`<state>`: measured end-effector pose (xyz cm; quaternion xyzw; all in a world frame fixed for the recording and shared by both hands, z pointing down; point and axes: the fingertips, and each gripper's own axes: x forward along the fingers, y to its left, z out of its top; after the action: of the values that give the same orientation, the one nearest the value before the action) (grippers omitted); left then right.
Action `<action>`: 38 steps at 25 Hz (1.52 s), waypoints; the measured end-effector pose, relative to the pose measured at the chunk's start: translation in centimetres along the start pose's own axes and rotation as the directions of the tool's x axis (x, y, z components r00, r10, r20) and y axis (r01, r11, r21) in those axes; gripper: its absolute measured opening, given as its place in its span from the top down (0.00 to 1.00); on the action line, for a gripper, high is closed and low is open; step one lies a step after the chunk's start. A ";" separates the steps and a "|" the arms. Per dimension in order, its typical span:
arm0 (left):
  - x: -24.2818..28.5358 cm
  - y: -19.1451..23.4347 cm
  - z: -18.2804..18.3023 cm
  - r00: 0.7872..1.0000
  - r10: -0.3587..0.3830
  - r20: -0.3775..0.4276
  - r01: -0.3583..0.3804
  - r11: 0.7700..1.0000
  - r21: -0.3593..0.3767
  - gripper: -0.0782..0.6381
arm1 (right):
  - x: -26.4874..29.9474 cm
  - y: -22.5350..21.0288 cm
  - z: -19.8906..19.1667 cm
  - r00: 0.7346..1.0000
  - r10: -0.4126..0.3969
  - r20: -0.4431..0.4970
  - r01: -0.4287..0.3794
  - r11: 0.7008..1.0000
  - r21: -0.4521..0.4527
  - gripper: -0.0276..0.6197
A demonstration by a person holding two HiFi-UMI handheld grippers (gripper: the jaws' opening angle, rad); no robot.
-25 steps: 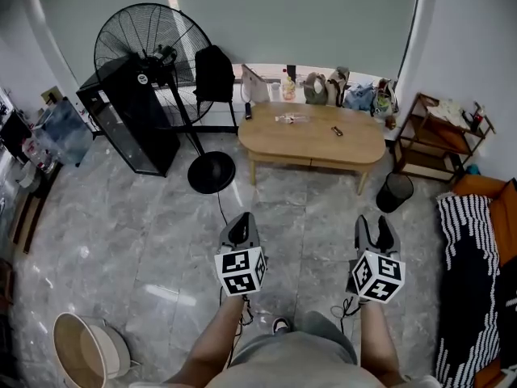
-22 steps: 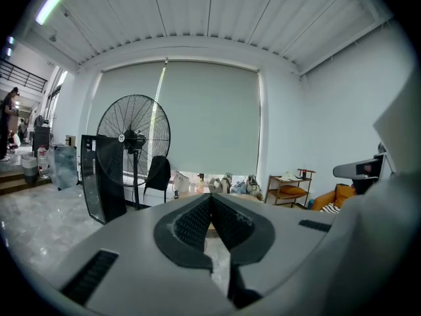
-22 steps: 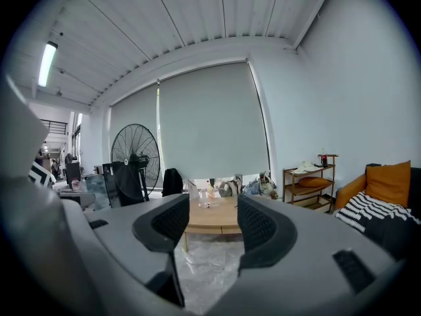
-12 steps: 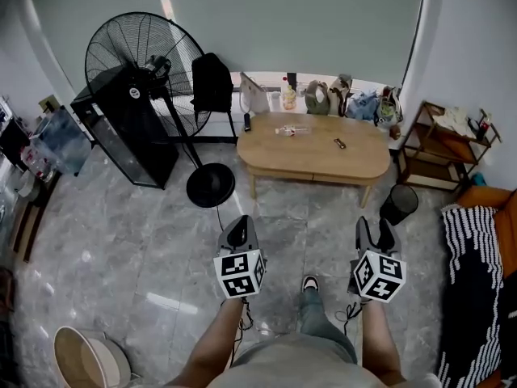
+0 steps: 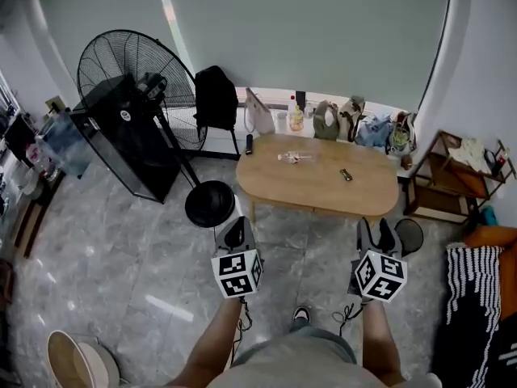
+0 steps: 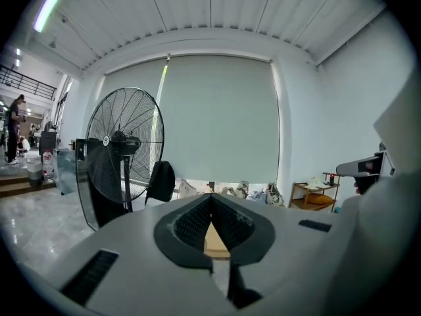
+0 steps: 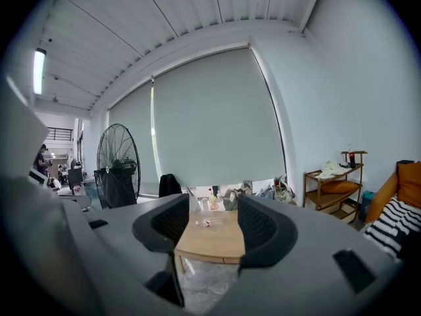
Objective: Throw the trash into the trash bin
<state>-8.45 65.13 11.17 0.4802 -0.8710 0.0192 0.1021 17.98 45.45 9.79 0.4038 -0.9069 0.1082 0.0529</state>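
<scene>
Hardly started. Holding nothing: left gripper (image 5: 235, 227) pinched shut, right gripper (image 5: 377, 228) spread wide. Yet to fetch trash (image 5: 292, 158) off table (image 5: 323, 194) at twelve o'clock, then drop into trash bin (image 5: 413, 236) at three.

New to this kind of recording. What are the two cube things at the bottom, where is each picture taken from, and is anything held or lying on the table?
There is no robot here. A person carries a two-jaw gripper in each hand, and the marker cubes are part of those grippers. The top-down picture comes from a camera on the person's head and shows the left gripper and the right gripper held out over the floor. The other two pictures come from cameras riding on each gripper, looking along its jaws. The left gripper's jaws are together and the right's stand apart, and both are empty. Ahead stands a wooden table with a pale scrap and a dark item on it, both too small to identify. A mesh bin stands on the floor by the table's right end.
</scene>
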 end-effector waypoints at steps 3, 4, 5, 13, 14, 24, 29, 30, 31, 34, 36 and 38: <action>4.0 -0.8 1.1 1.000 0.014 0.004 -0.014 1.000 0.002 0.87 | 4.1 -1.5 1.4 1.000 0.013 0.005 -0.013 1.000 0.003 0.59; 5.3 -1.0 1.3 1.000 0.017 0.004 -0.017 1.000 0.003 0.87 | 5.4 -2.0 1.7 1.000 0.015 0.005 -0.015 1.000 0.006 0.59; 6.5 -1.2 1.4 1.000 0.020 0.003 -0.020 1.000 0.003 0.87 | 6.6 -2.4 1.9 1.000 0.017 0.003 -0.017 1.000 0.008 0.59; 14.5 -0.3 0.2 0.997 0.047 -0.057 -0.047 0.999 -0.012 0.87 | 15.4 -3.3 0.8 0.996 0.037 -0.076 -0.036 0.999 0.013 0.59; 15.7 -0.1 0.1 0.997 0.047 -0.063 -0.048 0.999 -0.016 0.87 | 16.5 -3.2 0.7 0.996 0.039 -0.084 -0.038 0.999 0.012 0.59; 33.4 5.1 2.2 0.995 0.027 -0.091 -0.028 1.000 -0.006 0.87 | 33.8 0.7 2.4 0.989 0.066 -0.129 -0.066 0.998 0.004 0.59; 43.3 8.5 5.2 0.994 0.004 -0.107 -0.007 1.000 -0.026 0.87 | 44.4 4.2 6.0 0.989 0.081 -0.121 -0.083 0.996 -0.016 0.59; 45.2 9.1 5.8 0.994 -0.001 -0.107 -0.001 1.000 -0.026 0.87 | 46.4 4.7 6.8 0.990 0.079 -0.114 -0.082 0.996 -0.018 0.59; 47.1 9.7 6.3 0.994 -0.007 -0.110 0.004 1.000 -0.021 0.87 | 48.3 5.2 7.5 0.991 0.077 -0.107 -0.079 0.997 -0.019 0.59; 51.7 11.4 7.2 0.992 -0.012 -0.125 0.012 1.000 -0.001 0.87 | 52.9 6.1 8.7 0.993 0.069 -0.098 -0.071 0.997 -0.013 0.59; 54.1 12.1 7.4 0.990 -0.008 -0.142 0.008 1.000 0.001 0.87 | 55.3 6.3 8.8 0.992 0.069 -0.106 -0.070 0.998 -0.005 0.59; 55.5 12.5 7.1 0.987 -0.004 -0.160 0.004 1.000 0.001 0.87 | 57.2 6.3 8.3 0.990 0.069 -0.124 -0.069 0.998 0.001 0.59</action>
<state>-48.82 24.69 15.95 0.4790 -0.8589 0.0580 0.1716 -25.01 6.29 11.21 0.3645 -0.9155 0.1332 0.1058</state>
